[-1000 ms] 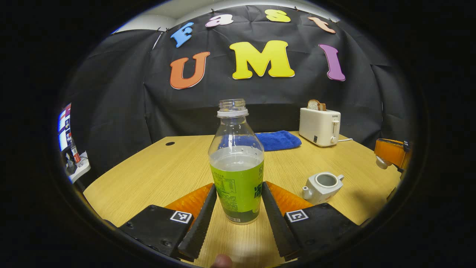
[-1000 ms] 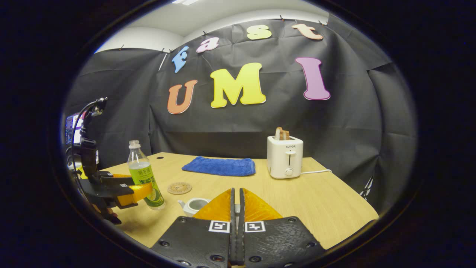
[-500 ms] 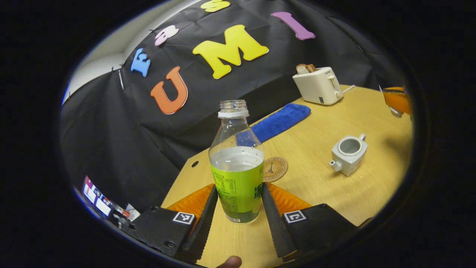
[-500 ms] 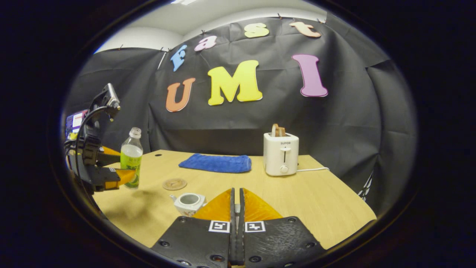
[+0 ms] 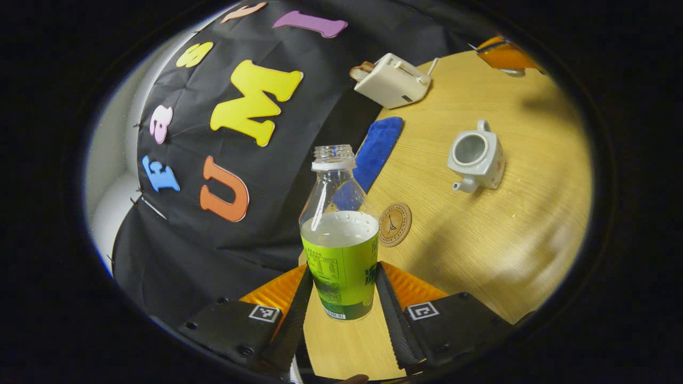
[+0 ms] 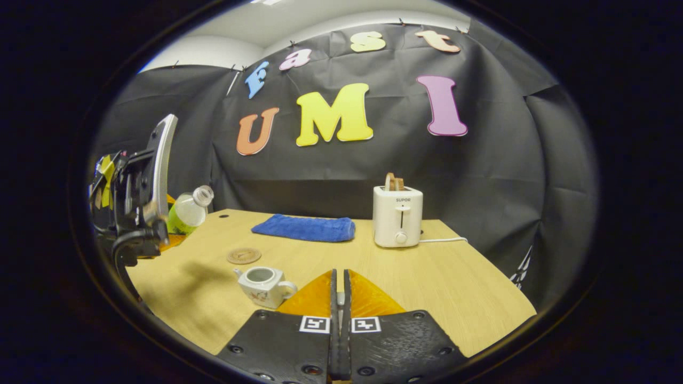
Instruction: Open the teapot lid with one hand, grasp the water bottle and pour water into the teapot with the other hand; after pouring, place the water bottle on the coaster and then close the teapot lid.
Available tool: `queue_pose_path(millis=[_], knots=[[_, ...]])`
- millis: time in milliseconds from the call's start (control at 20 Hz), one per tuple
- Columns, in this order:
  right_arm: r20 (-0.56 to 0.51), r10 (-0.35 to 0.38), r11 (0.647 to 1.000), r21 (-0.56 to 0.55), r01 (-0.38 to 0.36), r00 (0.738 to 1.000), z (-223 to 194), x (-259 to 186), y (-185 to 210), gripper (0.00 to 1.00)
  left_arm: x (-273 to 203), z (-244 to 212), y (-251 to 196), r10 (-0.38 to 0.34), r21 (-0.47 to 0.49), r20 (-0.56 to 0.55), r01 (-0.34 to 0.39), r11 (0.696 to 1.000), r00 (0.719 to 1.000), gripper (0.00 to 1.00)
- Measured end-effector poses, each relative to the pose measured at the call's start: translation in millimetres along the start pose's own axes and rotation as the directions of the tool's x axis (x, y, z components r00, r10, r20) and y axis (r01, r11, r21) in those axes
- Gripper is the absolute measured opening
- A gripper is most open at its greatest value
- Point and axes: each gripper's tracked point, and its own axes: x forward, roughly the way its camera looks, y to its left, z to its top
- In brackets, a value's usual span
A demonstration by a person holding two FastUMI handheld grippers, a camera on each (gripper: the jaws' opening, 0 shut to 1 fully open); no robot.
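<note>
My left gripper (image 5: 341,277) is shut on a clear water bottle (image 5: 340,250) with a green label, capless and about half full. In the right gripper view the bottle (image 6: 189,210) hangs above the table's left end, tilted with its mouth toward the right. The white teapot (image 5: 475,157) stands open on the table, also seen as the teapot (image 6: 264,285) just ahead of my right gripper (image 6: 339,290). The right gripper is shut and off the table; in the left gripper view a small pale lid (image 5: 513,72) shows under its fingers. A round coaster (image 5: 395,224) lies between bottle and teapot.
A white toaster (image 6: 397,224) with bread stands at the back of the wooden table (image 6: 427,277), its cord trailing right. A folded blue cloth (image 6: 304,228) lies left of it. The coaster (image 6: 244,255) sits behind the teapot.
My left gripper has lifted the bottle off the table and tipped it over toward the teapot side. The right gripper has stayed shut and hardly moved.
</note>
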Motion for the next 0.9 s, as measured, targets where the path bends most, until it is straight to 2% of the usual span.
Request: queue_pose_path(millis=[50, 200, 400, 750, 900], knots=[[0.001, -0.003, 1.0, -0.007, 0.003, 1.0, -1, -1, -1, 0.0, 1, 1, -3, -0.003, 0.054, -0.005, 0.003, 0.999, 1.0, 0.69], [0.005, -0.01, 1.0, -0.015, 0.01, 1.0, -2, -4, -7, 0.0, 1, 1, -7, -0.002, 0.224, -0.03, 0.009, 0.975, 1.0, 0.71], [0.006, -0.02, 1.0, -0.003, 0.02, 1.0, -4, -7, -15, 0.0, 2, 9, -4, 0.034, 0.409, -0.036, -0.016, 0.912, 0.999, 0.71], [0.013, -0.032, 0.999, 0.009, 0.032, 0.999, -5, -12, -26, 0.0, 3, 26, -15, 0.058, 0.568, -0.019, -0.037, 0.822, 0.998, 0.71], [0.014, -0.035, 0.999, 0.01, 0.035, 0.999, -6, -14, -30, 0.0, 10, 37, -12, 0.078, 0.645, -0.011, -0.052, 0.762, 0.997, 0.71]])
